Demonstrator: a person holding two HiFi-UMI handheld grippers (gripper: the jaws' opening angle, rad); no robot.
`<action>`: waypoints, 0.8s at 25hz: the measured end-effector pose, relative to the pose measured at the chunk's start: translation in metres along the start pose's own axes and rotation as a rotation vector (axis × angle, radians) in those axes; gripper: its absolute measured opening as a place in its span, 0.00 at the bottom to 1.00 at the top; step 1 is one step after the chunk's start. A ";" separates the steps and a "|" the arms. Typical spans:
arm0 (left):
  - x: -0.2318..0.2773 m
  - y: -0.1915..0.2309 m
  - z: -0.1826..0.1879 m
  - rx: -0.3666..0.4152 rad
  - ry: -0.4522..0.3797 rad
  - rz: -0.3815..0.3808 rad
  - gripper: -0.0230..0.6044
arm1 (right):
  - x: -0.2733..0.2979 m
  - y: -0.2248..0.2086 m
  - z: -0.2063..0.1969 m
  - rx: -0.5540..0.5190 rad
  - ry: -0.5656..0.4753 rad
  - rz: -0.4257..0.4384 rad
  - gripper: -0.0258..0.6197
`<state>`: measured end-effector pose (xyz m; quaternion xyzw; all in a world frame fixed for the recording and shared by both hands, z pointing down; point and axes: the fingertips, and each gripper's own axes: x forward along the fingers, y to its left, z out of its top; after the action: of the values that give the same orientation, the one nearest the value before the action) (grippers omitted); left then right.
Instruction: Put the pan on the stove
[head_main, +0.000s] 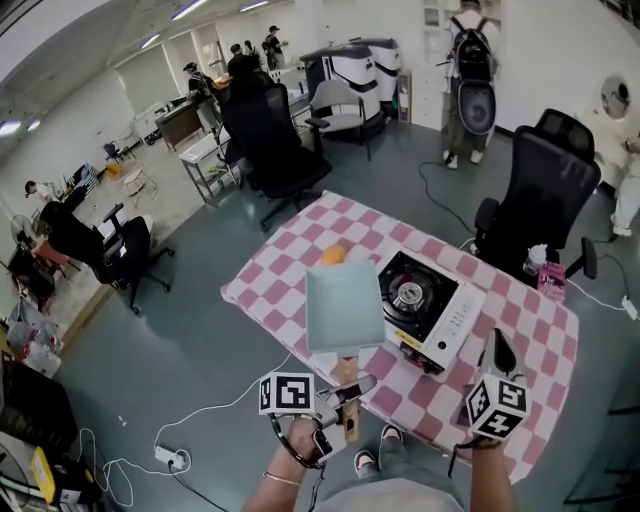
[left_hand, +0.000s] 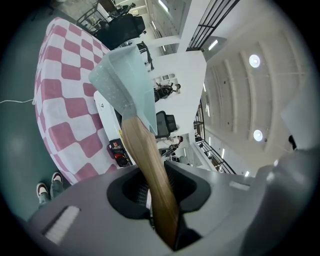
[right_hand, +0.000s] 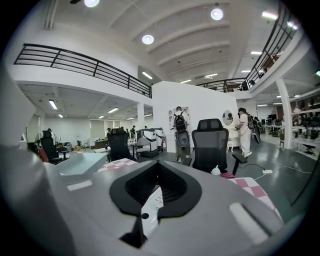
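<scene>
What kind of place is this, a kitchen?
Probably not a kitchen: more likely a big open office or lab. Black office chairs and desks stand around, with a railed balcony overhead. The little stove just sits on a checked table.

The stove (head_main: 425, 305) is sitting on the table (head_main: 280, 262), the pan (head_main: 343, 305) is hanging just left of it (handle pointing toward the near edge), and an office chair (head_main: 540, 195) is standing behind.
</scene>
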<state>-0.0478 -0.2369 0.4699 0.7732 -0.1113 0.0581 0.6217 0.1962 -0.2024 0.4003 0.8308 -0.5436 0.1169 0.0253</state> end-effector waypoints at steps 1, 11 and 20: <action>0.003 0.001 0.001 0.000 0.007 0.001 0.17 | 0.001 -0.003 -0.001 0.002 0.002 -0.006 0.05; 0.033 0.003 -0.001 0.006 0.105 0.013 0.17 | -0.003 -0.040 -0.006 0.029 0.019 -0.085 0.05; 0.068 -0.003 -0.004 0.026 0.201 0.004 0.17 | -0.011 -0.072 -0.014 0.059 0.036 -0.159 0.05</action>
<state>0.0192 -0.2395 0.4838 0.7713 -0.0492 0.1380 0.6194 0.2556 -0.1609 0.4181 0.8694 -0.4717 0.1455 0.0198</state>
